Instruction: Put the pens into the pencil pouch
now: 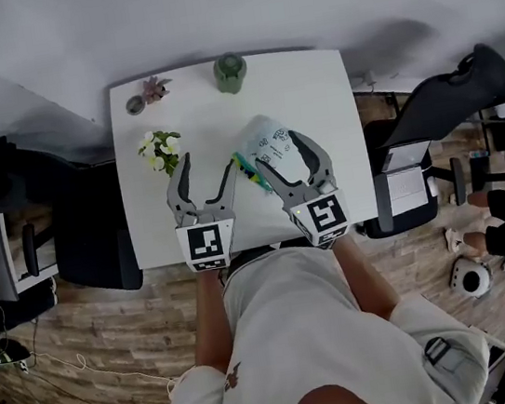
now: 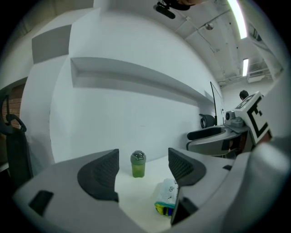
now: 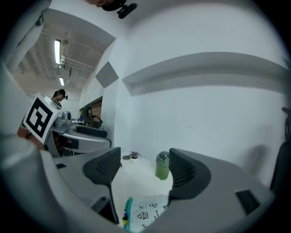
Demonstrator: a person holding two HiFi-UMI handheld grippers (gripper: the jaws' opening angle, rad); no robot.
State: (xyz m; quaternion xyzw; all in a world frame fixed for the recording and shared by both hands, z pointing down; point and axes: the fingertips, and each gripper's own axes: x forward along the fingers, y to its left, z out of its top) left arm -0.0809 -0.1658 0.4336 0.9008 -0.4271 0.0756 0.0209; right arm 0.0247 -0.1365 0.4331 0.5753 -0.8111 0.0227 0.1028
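Fingers (image 2: 97,175) of my left gripper (image 2: 143,154) stand wide apart with nothing between them; past the gap I see only tabletop and the green bottle (image 2: 138,164) at the far edge. My right gripper (image 3: 145,152) is the same, its dark ribbed pads (image 3: 184,175) spread and gripping nothing.

From the head view, both grippers sit side by side over the near half of the white table (image 1: 321,92), left gripper (image 1: 206,164) and right gripper (image 1: 281,150) pointing away from me.

The pencil pouch (image 1: 267,140), white with small printed drawings, lies flat on the table under and just ahead of the right gripper. Its teal-edged mouth faces the left gripper, and the coloured ends of pens (image 2: 164,209) show there, blue and yellow.

A bunch of white flowers (image 1: 160,149) lies left of the grippers, and a small potted plant (image 1: 157,88) stands near the bottle.
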